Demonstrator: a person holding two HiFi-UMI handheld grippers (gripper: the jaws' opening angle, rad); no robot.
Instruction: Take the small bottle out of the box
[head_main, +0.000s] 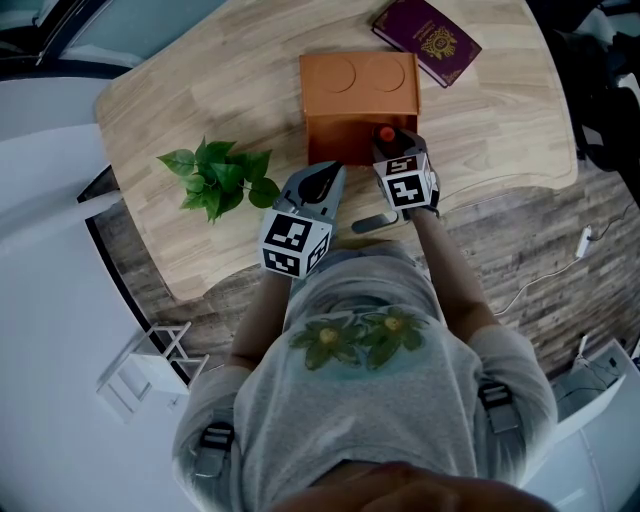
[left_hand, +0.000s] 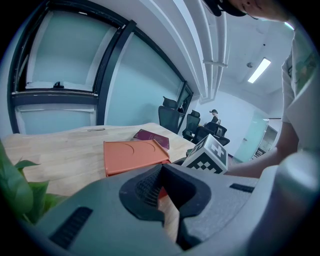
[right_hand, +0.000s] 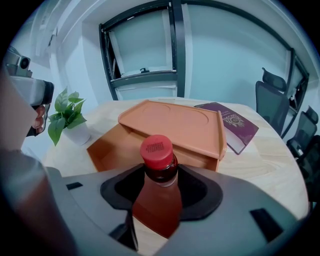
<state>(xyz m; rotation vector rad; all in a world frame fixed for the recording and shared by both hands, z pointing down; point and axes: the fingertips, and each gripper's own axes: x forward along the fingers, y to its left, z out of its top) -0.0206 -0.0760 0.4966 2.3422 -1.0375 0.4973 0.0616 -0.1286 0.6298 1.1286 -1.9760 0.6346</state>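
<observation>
A small bottle (right_hand: 156, 192) of reddish-brown liquid with a red cap (head_main: 386, 133) stands upright between the jaws of my right gripper (right_hand: 157, 200), which is shut on its body. It is held just in front of the near side of the orange box (head_main: 358, 95), outside it. The box (right_hand: 120, 145) is open toward me, and its flat lid (right_hand: 175, 125) lies across the top. My left gripper (head_main: 325, 172) hovers to the left of the right one, near the box's front left corner. Its jaws (left_hand: 162, 172) meet with nothing between them.
A maroon passport (head_main: 427, 40) lies at the back right of the wooden table (head_main: 500, 110). A small green potted plant (head_main: 215, 178) stands to the left of the box. Office chairs (left_hand: 200, 127) stand beyond the table, and a white cable (head_main: 545, 270) lies on the floor at the right.
</observation>
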